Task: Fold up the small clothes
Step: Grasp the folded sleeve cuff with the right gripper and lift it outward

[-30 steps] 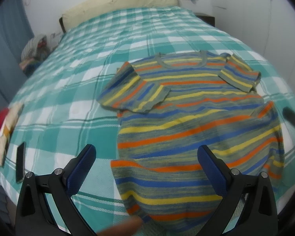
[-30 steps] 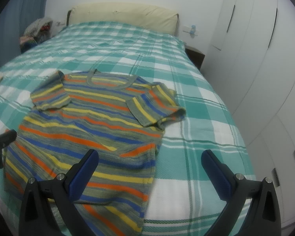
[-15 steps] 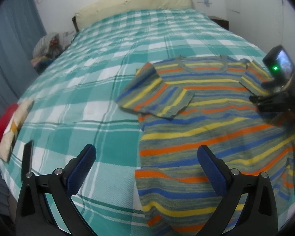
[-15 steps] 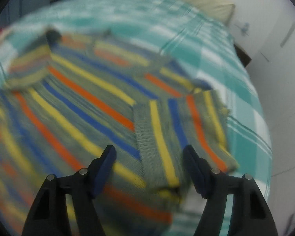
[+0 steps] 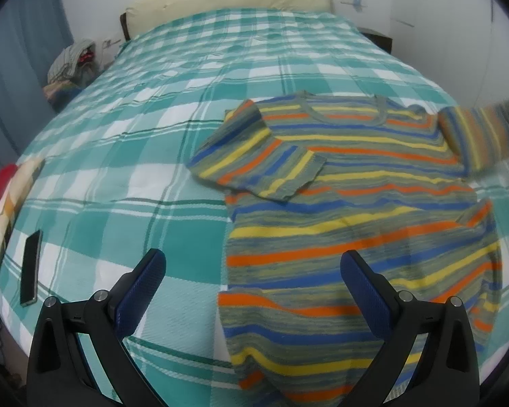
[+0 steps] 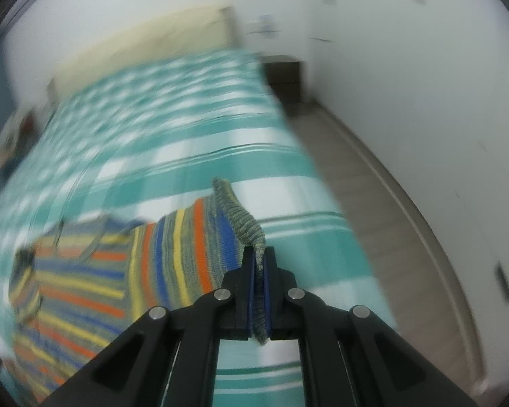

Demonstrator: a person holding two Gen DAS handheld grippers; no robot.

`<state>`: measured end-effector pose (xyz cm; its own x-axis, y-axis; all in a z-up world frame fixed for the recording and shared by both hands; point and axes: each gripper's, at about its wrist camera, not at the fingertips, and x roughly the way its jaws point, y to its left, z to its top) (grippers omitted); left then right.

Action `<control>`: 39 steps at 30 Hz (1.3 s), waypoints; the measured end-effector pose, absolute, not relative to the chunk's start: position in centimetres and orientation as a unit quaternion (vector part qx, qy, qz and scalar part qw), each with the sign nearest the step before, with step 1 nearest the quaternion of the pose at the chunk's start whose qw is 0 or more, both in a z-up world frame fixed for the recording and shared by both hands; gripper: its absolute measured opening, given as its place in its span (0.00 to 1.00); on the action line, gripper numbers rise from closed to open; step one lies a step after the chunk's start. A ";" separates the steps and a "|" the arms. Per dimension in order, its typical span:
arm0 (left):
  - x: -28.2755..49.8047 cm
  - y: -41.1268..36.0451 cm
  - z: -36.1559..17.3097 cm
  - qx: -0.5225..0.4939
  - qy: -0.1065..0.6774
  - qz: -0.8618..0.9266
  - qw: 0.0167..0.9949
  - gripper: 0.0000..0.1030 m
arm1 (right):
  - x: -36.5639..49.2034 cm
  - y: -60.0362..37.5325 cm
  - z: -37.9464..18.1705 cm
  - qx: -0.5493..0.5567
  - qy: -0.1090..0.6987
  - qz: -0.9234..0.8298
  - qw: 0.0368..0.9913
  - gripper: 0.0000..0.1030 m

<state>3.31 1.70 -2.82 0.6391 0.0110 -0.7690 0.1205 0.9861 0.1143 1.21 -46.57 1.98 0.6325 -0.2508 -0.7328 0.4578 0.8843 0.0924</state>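
Moved: right gripper (image 6: 258,281), wide apart before, now pinches the sleeve (image 6: 241,217) and lifts it.
Left gripper (image 5: 252,283): wide apart, holding nothing, above the bed (image 5: 125,183).
Shirt (image 5: 356,224): stripy, flat on the bed.
Left view only: phone (image 5: 30,268) near the bed's edge.
Right view only: squeezed cloth, wooden floor (image 6: 373,183).

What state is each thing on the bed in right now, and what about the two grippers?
Shirt: flat on the bed, front up.
Left sleeve: folded in over the chest.
Right sleeve: lifted off the bed, pinched at its edge.
Right gripper: shut on the right sleeve.
Left gripper: open, holding nothing, above the hem.
Phone: lying flat, screen dark.
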 end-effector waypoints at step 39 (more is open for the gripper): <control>9.8 0.1 -2.0 0.239 0.407 -0.105 0.875 1.00 | -6.9 -53.0 -2.7 0.227 0.425 -0.303 0.822 0.60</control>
<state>9.79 0.14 -1.95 0.6461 0.0110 -0.7632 0.3784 0.8637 0.3328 -6.92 -53.02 -2.74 0.4548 -0.3042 -0.8370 0.6908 0.7137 0.1160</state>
